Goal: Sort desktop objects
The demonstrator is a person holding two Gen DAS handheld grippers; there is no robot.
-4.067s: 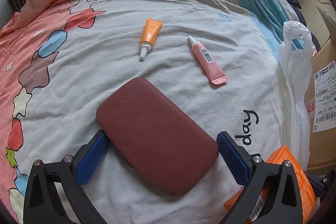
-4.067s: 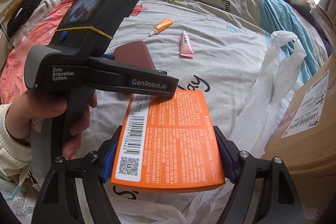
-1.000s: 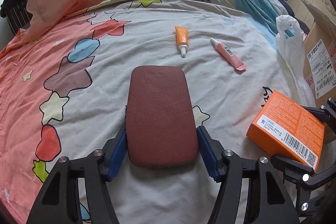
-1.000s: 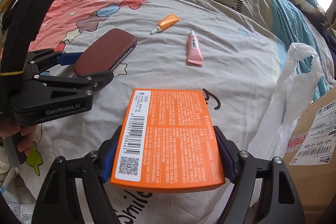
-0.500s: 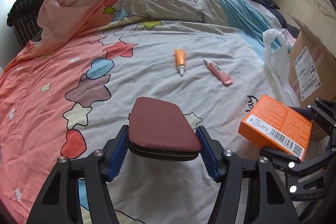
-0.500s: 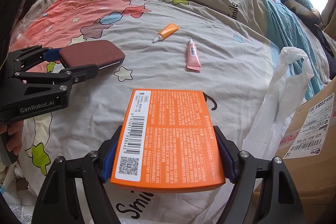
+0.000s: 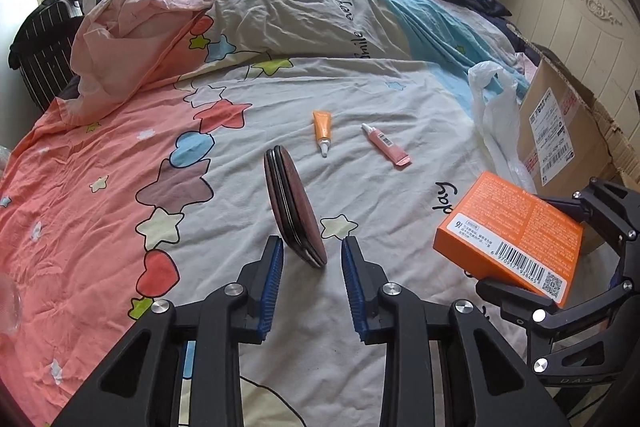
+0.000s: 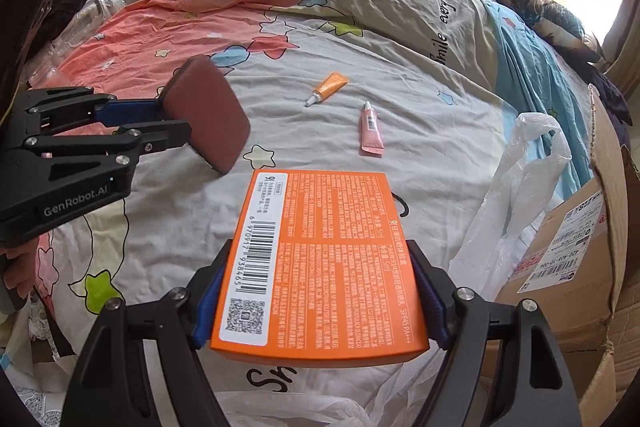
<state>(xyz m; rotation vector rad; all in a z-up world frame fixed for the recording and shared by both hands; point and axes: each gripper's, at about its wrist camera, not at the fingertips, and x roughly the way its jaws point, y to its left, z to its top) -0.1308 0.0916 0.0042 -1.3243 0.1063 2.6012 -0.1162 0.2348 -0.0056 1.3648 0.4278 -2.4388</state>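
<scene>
A: Where is the maroon case (image 7: pixel 294 207)?

B: In the left wrist view it stands on its long edge, leaning a little, at the centre of the frame. Its near end sits just past the tips of the left claw (image 7: pixel 311 259).

A: Is that claw grasping it?

B: That cannot be told. The blue pads (image 7: pixel 272 279) are partly drawn together and a strip of quilt shows on each side of the case's near end. In the right wrist view, at middle left, the case's edge lies right against the fingertips, so contact is unclear.

A: And the right claw (image 8: pixel 318 267)?

B: It is clenched on the orange box (image 8: pixel 332 251), pads pressed against the two long sides. The printed face with barcode and QR code points up, filling the lower centre of that frame. The box is held above the bed (image 7: pixel 240 307).

A: What else lies on the quilt?

B: Above centre in the left wrist view are an orange tube (image 7: pixel 322 129), cap toward the camera, and a pink tube (image 7: pixel 386 145) just to its right. The two are apart and both lie flat.

A: And at the right edge?

B: A white plastic bag (image 8: pixel 516 179) drapes beside a cardboard carton (image 8: pixel 580 267) with shipping labels.
</scene>
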